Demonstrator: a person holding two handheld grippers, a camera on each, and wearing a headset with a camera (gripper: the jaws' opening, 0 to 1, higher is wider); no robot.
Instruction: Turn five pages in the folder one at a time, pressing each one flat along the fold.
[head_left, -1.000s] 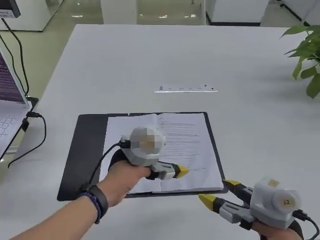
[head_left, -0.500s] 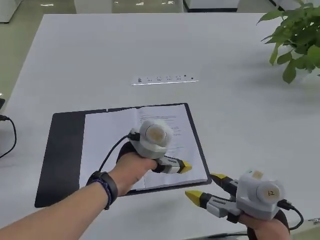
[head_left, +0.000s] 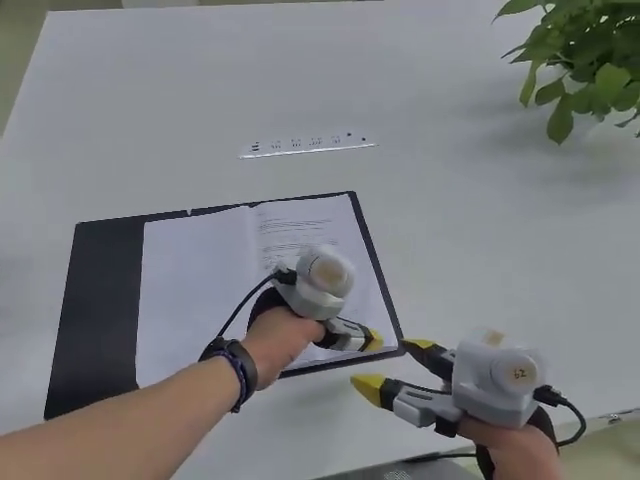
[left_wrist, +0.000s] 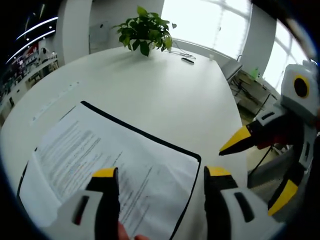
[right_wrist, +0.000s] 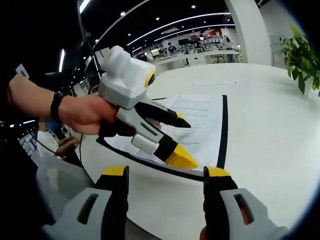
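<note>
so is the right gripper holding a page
No, the right gripper has its jaws open with nothing between them, over the table just off the folder.

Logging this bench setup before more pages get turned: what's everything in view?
Flat tabletop: one, white, under everything.
Open folder: one, black, near front edge.
Printed paper pages: several, white, inside the folder.
Socket strip: one, silvery, in the tabletop beyond the folder.
Leafy plant: one, green, far right.
Wristband: one, dark, left wrist.
Left gripper: one, white, yellow-tipped, jaws open, over the pages' near right corner.
Right gripper: one, same colours, jaws open, beside that corner.
</note>
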